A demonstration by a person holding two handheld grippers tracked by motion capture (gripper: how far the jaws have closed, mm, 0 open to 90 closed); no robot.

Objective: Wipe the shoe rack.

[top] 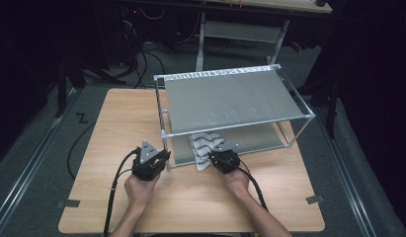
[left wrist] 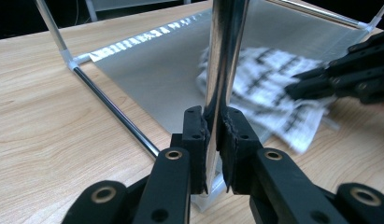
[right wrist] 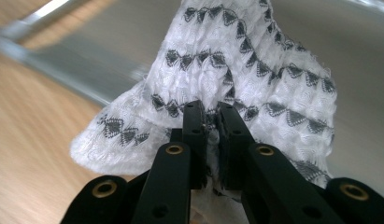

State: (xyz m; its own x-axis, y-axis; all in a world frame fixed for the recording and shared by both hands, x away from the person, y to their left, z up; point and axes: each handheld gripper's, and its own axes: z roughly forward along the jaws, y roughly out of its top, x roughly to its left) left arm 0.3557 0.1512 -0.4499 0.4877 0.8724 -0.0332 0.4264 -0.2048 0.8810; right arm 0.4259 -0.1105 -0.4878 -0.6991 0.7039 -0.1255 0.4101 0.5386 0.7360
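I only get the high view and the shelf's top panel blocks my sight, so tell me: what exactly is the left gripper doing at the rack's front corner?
Observer: The left gripper has its jaws shut on the rack's upright metal post, just above the corner joint.
Operator: And the right one, is it really gripping the cloth?
Observer: Yes. In the right gripper view the right gripper pinches a bunched fold of the white cloth between its jaws.
Operator: Where does the cloth lie?
Observer: From the left gripper view, it lies partly on the grey lower panel and partly over the front edge onto the wooden table.
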